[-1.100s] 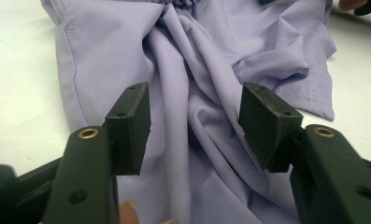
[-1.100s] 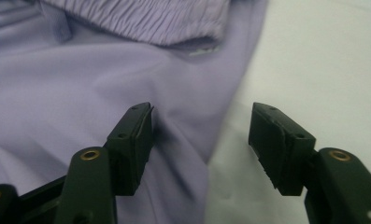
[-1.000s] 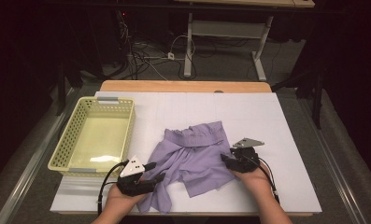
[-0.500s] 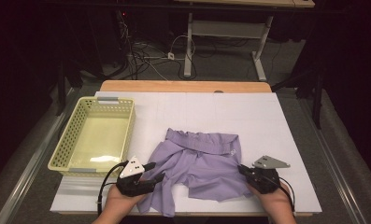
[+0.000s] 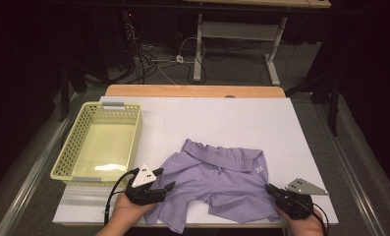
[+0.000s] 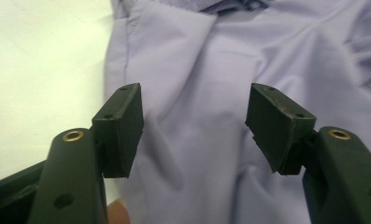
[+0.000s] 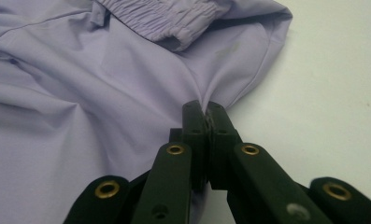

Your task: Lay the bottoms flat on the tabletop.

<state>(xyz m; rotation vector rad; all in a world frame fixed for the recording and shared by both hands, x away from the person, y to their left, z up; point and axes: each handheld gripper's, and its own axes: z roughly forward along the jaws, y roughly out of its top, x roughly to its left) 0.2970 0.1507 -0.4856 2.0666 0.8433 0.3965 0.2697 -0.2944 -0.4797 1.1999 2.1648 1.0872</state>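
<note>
At the near desk (image 5: 305, 123) edge the right claw (image 5: 272, 190) is clamped on the lavender shorts' (image 5: 217, 179) right hem, the left claw (image 5: 169, 186), jaws just widening, stands apart over their left leg, and beyond lies the waistband.

Lilac shorts (image 5: 222, 184) spread out on the white table

Light purple, thin fabric with an elastic gathered waistband (image 7: 164, 18) that's partly folded over along the far edge, and a tiny white tag near the waistband's right end. They lie mostly flat but rumpled, waist away from the person, legs toward the near edge, just right of the yellow basket. The right gripper (image 7: 205, 112) has its jaws pinched tight on a bit of cloth at the right leg's edge, with creases fanning out from the pinch. The left gripper (image 6: 195, 121) sits over the left leg, jaws apart and just widened, cloth beneath them but not squeezed.
</note>
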